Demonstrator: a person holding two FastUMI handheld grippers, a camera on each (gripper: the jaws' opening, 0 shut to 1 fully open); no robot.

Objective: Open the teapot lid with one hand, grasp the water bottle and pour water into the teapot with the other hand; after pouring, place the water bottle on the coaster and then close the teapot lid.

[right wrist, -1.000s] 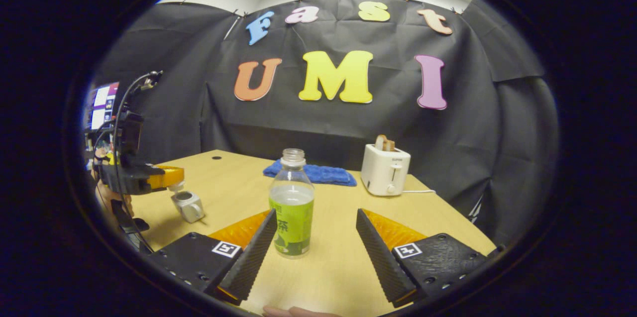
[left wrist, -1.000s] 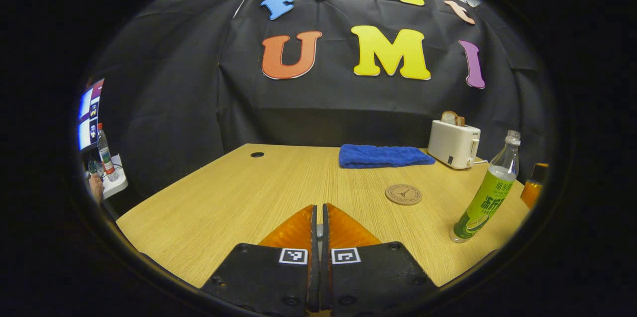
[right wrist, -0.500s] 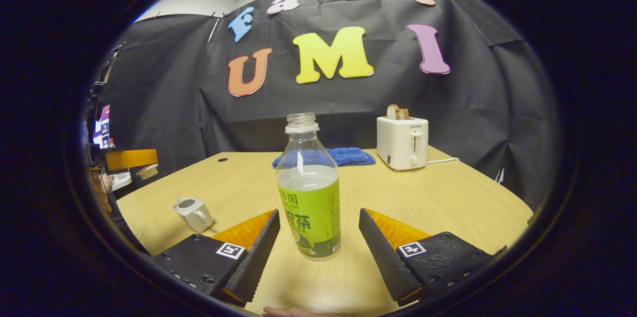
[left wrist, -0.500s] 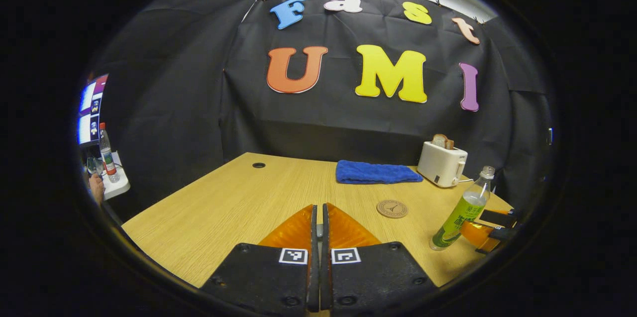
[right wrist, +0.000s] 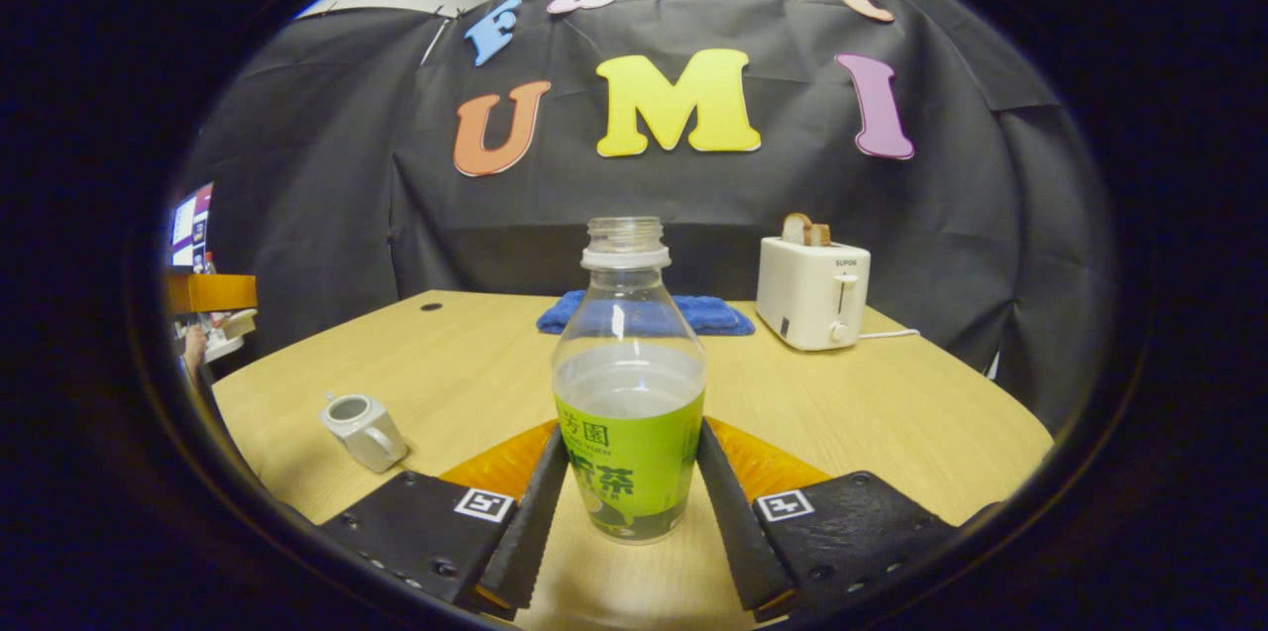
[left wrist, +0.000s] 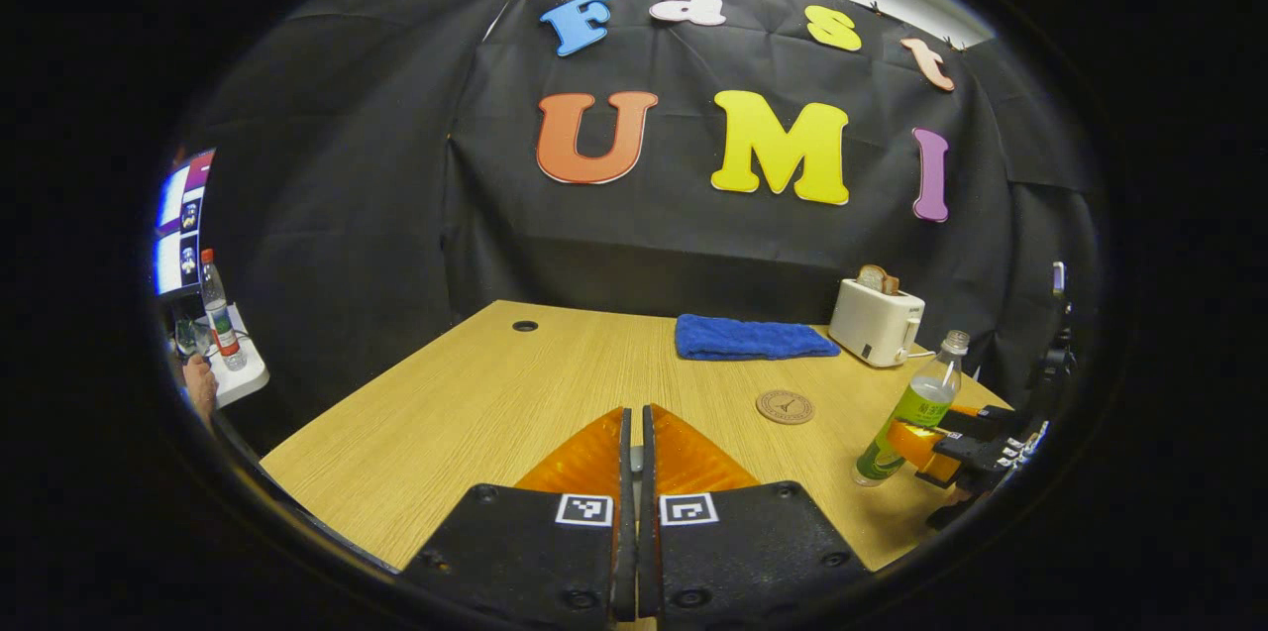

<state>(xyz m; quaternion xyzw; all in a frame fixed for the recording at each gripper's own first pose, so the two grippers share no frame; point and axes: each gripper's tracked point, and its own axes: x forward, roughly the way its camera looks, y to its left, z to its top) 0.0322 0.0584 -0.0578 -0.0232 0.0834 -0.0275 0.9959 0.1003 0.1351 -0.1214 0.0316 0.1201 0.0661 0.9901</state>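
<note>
A lidless plastic water bottle (right wrist: 631, 413) with a green label stands on the wooden table (right wrist: 892, 413), partly filled. My right gripper (right wrist: 632, 435) is shut on it, one finger pressing each side of the label. In the left gripper view the same bottle (left wrist: 911, 411) stands at the right with that gripper (left wrist: 926, 443) around it. The white teapot (right wrist: 362, 428) sits open to the left. My left gripper (left wrist: 634, 413) is shut on the teapot lid, of which only a sliver shows between its fingers. In the right gripper view, that left gripper (right wrist: 210, 294) holds the lid (right wrist: 238, 322) high at the far left. A round coaster (left wrist: 785, 406) lies left of the bottle.
A white toaster (right wrist: 812, 292) with bread in it stands at the back right, its cord trailing right. A folded blue towel (right wrist: 644, 312) lies at the back centre. Off the table's left edge are a side shelf with a small bottle (left wrist: 218, 314) and a screen.
My right gripper moved forward around the bottle and its fingers closed from wide apart onto the label. My left gripper, with the lid, lifted and drew away from the teapot.
</note>
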